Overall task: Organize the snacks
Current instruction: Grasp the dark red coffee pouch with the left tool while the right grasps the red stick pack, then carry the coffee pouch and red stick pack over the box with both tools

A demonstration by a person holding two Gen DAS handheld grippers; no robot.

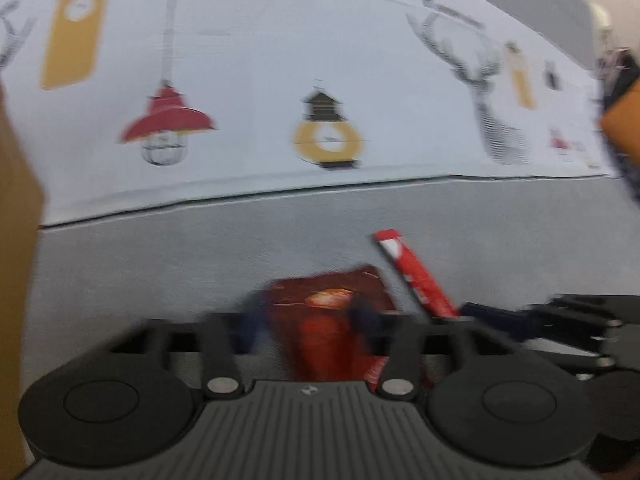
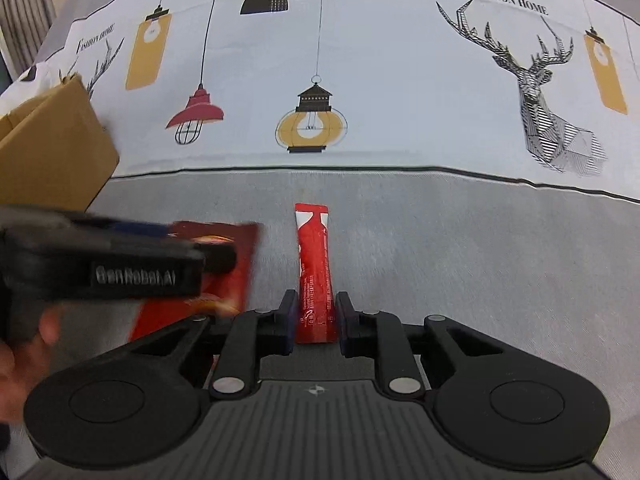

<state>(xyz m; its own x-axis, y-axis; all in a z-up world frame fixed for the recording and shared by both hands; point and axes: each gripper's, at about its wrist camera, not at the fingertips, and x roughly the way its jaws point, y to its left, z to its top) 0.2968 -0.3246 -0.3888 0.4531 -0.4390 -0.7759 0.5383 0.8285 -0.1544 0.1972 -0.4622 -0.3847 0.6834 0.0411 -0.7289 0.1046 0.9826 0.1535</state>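
Note:
A slim red stick packet (image 2: pixel 314 276) lies on the grey cloth, its near end between the two fingers of my right gripper (image 2: pixel 314 320). The jaws stand close on either side of it, and a sliver of gap shows on each side. A dark red snack pouch (image 1: pixel 328 320) sits between the fingers of my left gripper (image 1: pixel 308 320), which is blurred. The pouch (image 2: pixel 224 268) also shows in the right wrist view, partly hidden by the left gripper (image 2: pixel 216 258). The stick packet (image 1: pixel 412 276) shows to the pouch's right in the left wrist view.
A cardboard box (image 2: pixel 52 152) stands at the left on the cloth. The cloth (image 2: pixel 440 92) is white with printed lamps and deer at the back and grey (image 2: pixel 480 260) in front. An orange object (image 1: pixel 624 120) is at the far right edge.

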